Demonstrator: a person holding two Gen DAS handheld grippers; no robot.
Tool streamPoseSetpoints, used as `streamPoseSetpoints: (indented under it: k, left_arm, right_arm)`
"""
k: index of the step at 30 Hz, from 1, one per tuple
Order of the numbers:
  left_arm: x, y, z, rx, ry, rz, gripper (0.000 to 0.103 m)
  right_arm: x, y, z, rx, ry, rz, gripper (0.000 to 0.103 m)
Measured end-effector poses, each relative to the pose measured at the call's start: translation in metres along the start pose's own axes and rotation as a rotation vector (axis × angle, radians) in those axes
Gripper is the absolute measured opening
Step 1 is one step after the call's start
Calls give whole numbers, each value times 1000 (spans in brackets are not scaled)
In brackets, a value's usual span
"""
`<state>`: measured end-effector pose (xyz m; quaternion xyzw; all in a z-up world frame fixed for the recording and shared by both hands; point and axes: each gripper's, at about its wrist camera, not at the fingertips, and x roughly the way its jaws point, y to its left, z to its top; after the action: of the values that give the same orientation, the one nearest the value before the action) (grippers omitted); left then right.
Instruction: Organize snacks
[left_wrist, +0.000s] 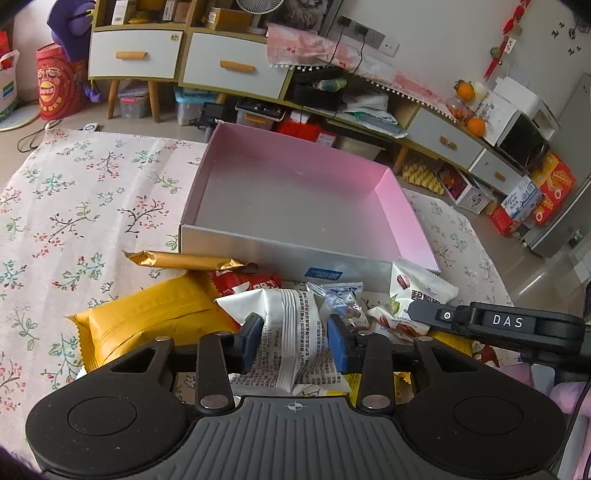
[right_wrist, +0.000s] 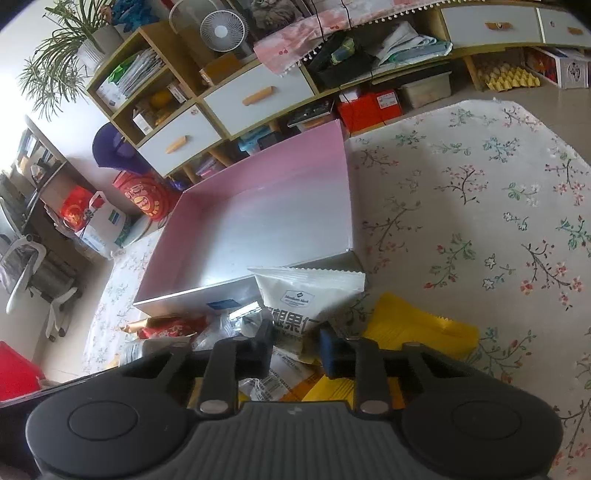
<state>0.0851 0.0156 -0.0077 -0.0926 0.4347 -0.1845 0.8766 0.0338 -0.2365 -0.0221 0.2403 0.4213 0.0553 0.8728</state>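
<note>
An empty box with pink inner walls (left_wrist: 295, 192) lies on the flowered cloth; it also shows in the right wrist view (right_wrist: 258, 206). A pile of snack packets lies in front of it. My left gripper (left_wrist: 295, 339) is shut on a white packet with printed text (left_wrist: 291, 325). My right gripper (right_wrist: 295, 343) is shut on a white nut packet (right_wrist: 306, 291) near the box's front corner; that packet also shows in the left wrist view (left_wrist: 417, 291), with the right gripper's black body (left_wrist: 498, 323) beside it.
Around the held packets lie a yellow pouch (left_wrist: 147, 317), a gold stick packet (left_wrist: 188, 260), a red packet (left_wrist: 247, 282) and a clear wrapped sweet (left_wrist: 340, 299). Another yellow pouch (right_wrist: 417, 328) lies right of my right gripper. Cabinets (left_wrist: 229, 66) and clutter stand behind the table.
</note>
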Motion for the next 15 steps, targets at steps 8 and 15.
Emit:
streamPoseSetpoints:
  k: [8,15]
  left_arm:
    - [-11,-2,3,3,-25,-16,35]
    - [-19,-3,5,7,-50,-12,35]
  right_arm:
    - [-5,-4,1,38,3,9,4]
    - [-13,0,2,41,-9,14,0]
